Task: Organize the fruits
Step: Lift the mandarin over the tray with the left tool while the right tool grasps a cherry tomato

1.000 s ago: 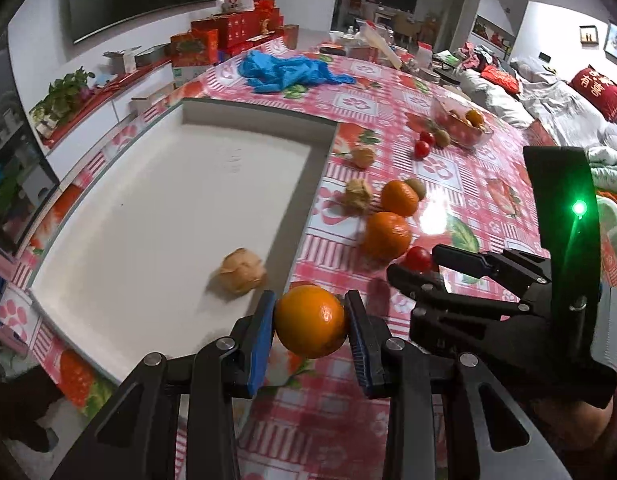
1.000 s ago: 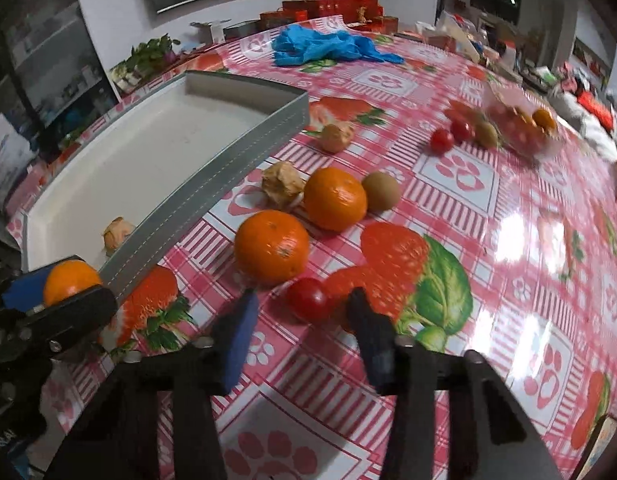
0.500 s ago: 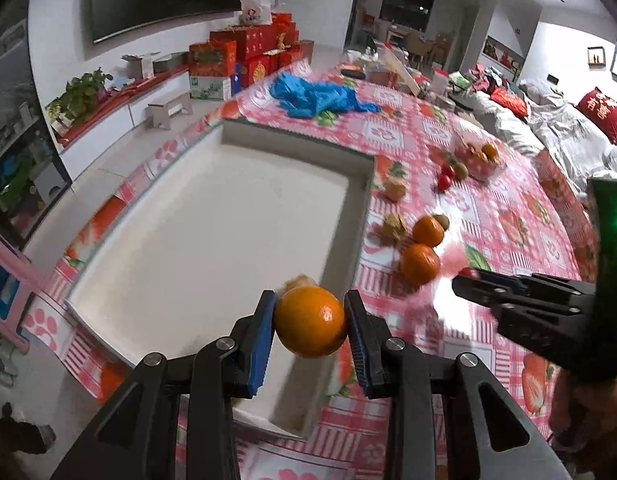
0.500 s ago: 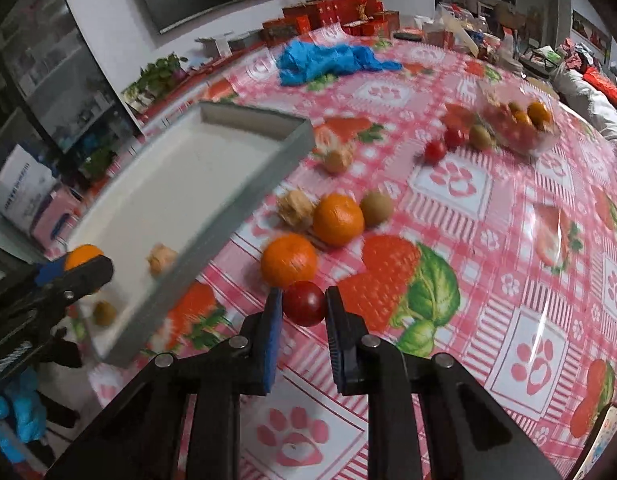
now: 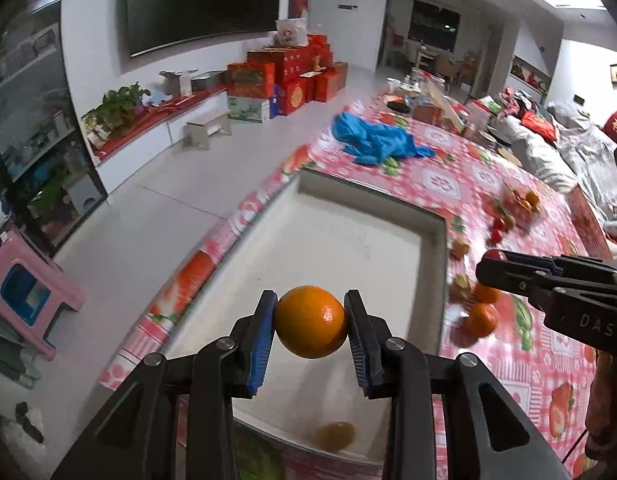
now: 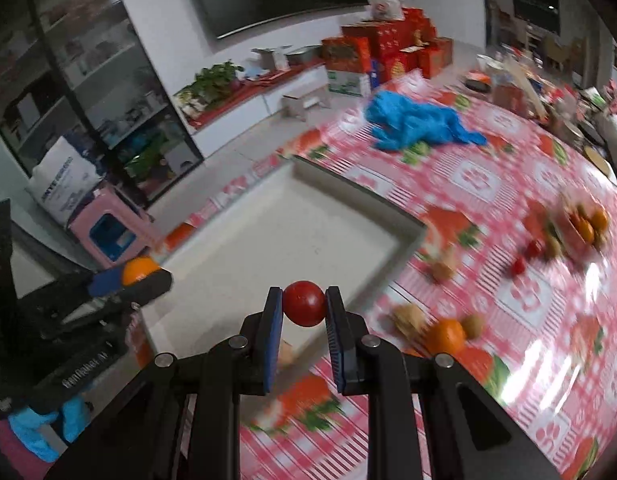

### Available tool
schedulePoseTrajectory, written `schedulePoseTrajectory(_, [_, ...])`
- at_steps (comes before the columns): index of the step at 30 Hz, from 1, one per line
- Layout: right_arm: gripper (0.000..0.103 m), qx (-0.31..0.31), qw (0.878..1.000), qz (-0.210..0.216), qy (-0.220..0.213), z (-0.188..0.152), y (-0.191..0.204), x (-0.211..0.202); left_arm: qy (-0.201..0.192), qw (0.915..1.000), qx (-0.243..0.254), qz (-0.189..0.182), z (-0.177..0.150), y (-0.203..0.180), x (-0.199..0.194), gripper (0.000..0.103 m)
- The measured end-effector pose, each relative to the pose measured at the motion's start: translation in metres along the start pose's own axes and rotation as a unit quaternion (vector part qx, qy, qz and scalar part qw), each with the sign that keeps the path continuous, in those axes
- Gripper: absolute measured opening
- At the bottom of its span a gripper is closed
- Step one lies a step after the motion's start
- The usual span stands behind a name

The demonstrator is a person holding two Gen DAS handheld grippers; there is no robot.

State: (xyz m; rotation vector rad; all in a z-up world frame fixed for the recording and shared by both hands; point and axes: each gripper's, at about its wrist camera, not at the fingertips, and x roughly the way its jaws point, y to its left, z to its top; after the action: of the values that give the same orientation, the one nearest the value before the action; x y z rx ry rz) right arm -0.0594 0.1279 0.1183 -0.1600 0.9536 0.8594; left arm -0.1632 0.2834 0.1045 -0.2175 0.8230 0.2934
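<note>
The left hand-held gripper (image 5: 311, 322) tilts downward, its two black fingers ending in blue pads (image 5: 261, 344) that press on either side of an orange (image 5: 311, 322), which is clear of any surface. The right hand-held gripper (image 6: 304, 303) also tilts downward, its jaws drawn close together and its blue pads (image 6: 273, 344) clamped on a small red tomato (image 6: 304, 303), likewise held in the air. From the left wrist view the right hand-held gripper shows side-on at the right, just beside the left one and a little farther out.
</note>
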Motion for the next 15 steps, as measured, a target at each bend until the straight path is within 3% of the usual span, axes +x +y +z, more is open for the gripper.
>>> schedulePoseTrajectory(5, [0.023, -0.013, 1.0, 0.012, 0.025, 0.007, 0.022, 0.027, 0.02, 0.9998, -0.005, 0.007, -0.005, 0.006, 0.017, 0.036])
schedulePoseTrajectory(12, [0.025, -0.001, 0.997, 0.025, 0.079, -0.014, 0.026, 0.069, 0.053, 0.9981, -0.018, 0.026, -0.024, 0.009, 0.039, 0.036])
schedulePoseTrajectory(14, [0.027, 0.001, 0.995, 0.033, 0.092, -0.019, 0.025, 0.076, 0.06, 0.9974, -0.016, 0.035, -0.028, 0.01, 0.041, 0.047])
schedulePoseTrajectory(15, [0.03, 0.001, 0.995, 0.028, 0.092, -0.021, 0.024, 0.078, 0.063, 0.9968, -0.019, 0.047, -0.03, 0.011, 0.041, 0.063])
